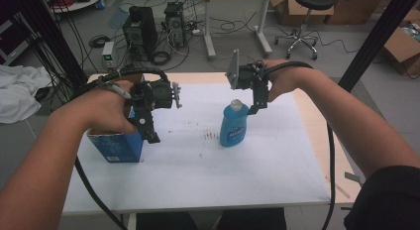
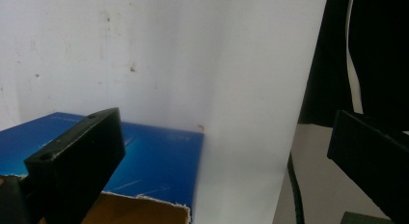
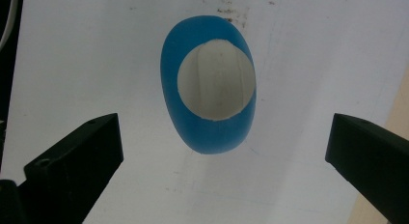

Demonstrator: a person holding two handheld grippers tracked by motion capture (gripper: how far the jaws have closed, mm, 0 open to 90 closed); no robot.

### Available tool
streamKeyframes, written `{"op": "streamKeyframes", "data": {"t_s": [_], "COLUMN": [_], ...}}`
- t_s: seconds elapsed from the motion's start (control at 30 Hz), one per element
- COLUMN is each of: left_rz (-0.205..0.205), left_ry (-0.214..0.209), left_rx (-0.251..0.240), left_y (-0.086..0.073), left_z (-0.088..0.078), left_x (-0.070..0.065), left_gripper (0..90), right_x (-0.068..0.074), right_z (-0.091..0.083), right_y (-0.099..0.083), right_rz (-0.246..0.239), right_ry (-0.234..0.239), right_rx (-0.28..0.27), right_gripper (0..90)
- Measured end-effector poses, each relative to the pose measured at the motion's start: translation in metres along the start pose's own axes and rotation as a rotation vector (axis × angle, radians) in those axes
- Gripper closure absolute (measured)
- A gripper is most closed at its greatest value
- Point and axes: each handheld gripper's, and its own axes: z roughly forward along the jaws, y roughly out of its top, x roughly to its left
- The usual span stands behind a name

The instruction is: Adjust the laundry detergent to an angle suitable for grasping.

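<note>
A blue bottle (image 1: 233, 127) with a white cap stands upright on the white sheet (image 1: 198, 160) near the table's middle. My right gripper (image 1: 249, 105) hangs just above and behind it, pointing down and open. In the right gripper view the bottle (image 3: 210, 132) appears from above, its cap between and beyond the wide-open jaws (image 3: 224, 137), untouched. A blue cardboard box (image 1: 118, 149) with an open top stands at the left, under my left hand. My left gripper (image 1: 162, 118) is open over the box's right edge; the box (image 2: 159, 161) lies beside its left finger (image 2: 82, 156).
The wooden table edge (image 1: 317, 136) runs beyond the sheet on the right. Behind the table are computer towers (image 1: 141, 29), floor cables, a stool (image 1: 303, 22) and cardboard boxes (image 1: 403, 49). A white cloth (image 1: 17, 93) lies at the left, and a black post (image 1: 374, 39) rises at the right.
</note>
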Motion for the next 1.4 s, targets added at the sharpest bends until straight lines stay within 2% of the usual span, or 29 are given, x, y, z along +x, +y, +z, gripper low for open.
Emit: {"op": "streamKeyframes", "data": {"t_s": [0.33,0.87,1.4], "left_rz": [-0.007,-0.003,0.0], "left_ry": [-0.003,-0.007,-0.004], "left_rx": [0.004,0.001,0.007], "left_y": [-0.001,-0.003,0.0], "left_z": [0.002,0.008,0.008], "left_x": [0.001,0.002,0.002], "left_gripper": [0.1,0.1,0.1], "right_x": [0.001,0.003,0.003], "right_z": [0.013,0.045,0.059], "right_y": [0.007,0.01,0.008], "right_rz": [-0.031,-0.03,-0.03], "right_ry": [0.028,0.057,0.068], "right_rx": [0.018,0.032,0.031], "right_gripper": [0.0,0.0,0.0]}}
